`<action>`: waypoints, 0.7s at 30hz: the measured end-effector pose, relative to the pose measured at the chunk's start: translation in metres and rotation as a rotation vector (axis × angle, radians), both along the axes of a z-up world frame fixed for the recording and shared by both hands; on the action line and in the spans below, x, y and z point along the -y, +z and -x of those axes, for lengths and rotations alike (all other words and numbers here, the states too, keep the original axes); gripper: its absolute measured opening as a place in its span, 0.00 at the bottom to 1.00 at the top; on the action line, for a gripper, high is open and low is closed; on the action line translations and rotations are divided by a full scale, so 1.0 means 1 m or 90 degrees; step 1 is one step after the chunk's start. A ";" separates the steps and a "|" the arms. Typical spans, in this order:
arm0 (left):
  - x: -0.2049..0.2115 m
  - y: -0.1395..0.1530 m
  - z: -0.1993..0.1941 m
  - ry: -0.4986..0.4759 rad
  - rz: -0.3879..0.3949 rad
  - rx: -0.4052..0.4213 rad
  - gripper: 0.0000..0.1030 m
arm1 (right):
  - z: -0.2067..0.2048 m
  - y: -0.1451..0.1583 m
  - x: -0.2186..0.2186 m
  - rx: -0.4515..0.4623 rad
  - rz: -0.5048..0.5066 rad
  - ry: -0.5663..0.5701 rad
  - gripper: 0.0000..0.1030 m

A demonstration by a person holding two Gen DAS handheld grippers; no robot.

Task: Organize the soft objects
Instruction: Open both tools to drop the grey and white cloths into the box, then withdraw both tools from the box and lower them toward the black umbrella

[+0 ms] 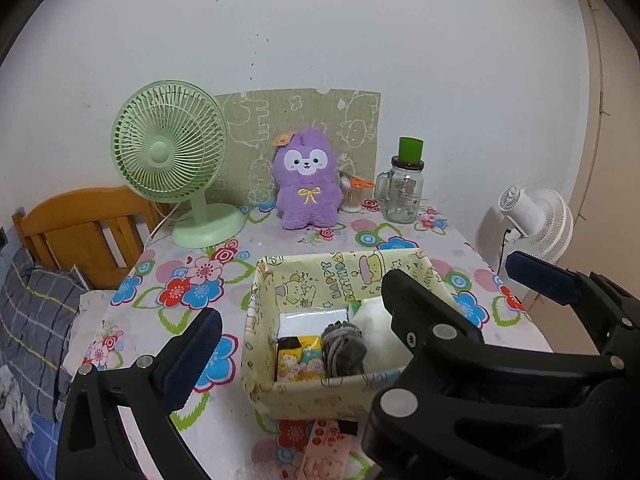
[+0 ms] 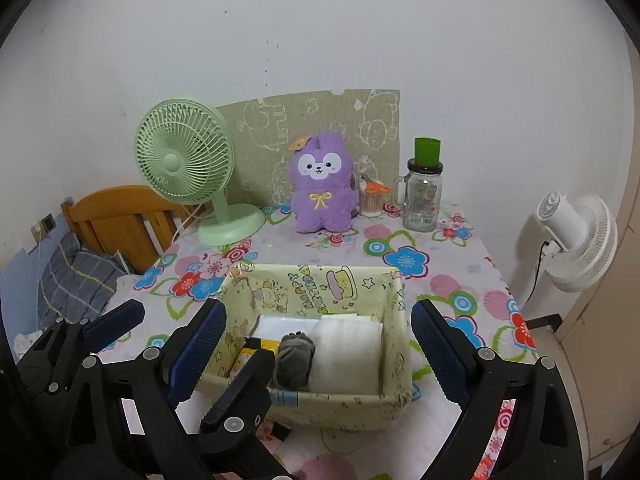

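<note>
The fabric-lined box point(image 2: 394, 354) sits on the flowered desk point(image 2: 460, 280) and serves as landmark for everything else. Inside it lie a folded white cloth point(image 2: 346, 354) on its right side, a rolled grey sock point(image 2: 294, 360) in the middle and a yellow packet point(image 1: 300, 354) with a white pack point(image 1: 310, 318) on its left. The purple plush toy point(image 2: 322, 188) stands upright well behind the box, against the cardboard panel, between the green fan point(image 2: 184, 160) and the glass jar point(image 2: 422, 200). Both grippers hang just in front of the box: the right gripper point(image 2: 316, 352) has its jaws spread wide, straddling the box with nothing between the pads, and the left gripper point(image 1: 298, 338) is likewise wide open and empty. The plush looks like the one soft thing not yet stowed, so the step is probably to fetch it. Reach over the box without snagging its rim, close on the plush's round body rather than an ear, and keep clear of the jar and the toothpick holder point(image 2: 370, 200) just beside it.
</note>
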State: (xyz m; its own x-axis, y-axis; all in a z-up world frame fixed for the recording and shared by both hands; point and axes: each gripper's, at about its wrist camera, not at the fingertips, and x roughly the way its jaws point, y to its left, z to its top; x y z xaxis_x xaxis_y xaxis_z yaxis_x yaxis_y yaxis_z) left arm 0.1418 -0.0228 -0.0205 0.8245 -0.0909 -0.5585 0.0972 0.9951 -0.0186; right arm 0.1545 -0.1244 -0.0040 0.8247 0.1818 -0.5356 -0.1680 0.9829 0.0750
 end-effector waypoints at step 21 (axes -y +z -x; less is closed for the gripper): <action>0.005 -0.013 0.058 -0.004 -0.004 0.009 1.00 | 0.062 -0.013 0.004 0.003 0.007 -0.004 0.93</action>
State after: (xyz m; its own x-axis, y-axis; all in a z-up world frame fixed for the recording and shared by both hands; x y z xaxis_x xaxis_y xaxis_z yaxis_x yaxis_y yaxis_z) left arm 0.0838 -0.0274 -0.0331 0.8317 -0.0935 -0.5473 0.1043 0.9945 -0.0114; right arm 0.0928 -0.1282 -0.0173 0.8286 0.1702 -0.5333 -0.1618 0.9848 0.0629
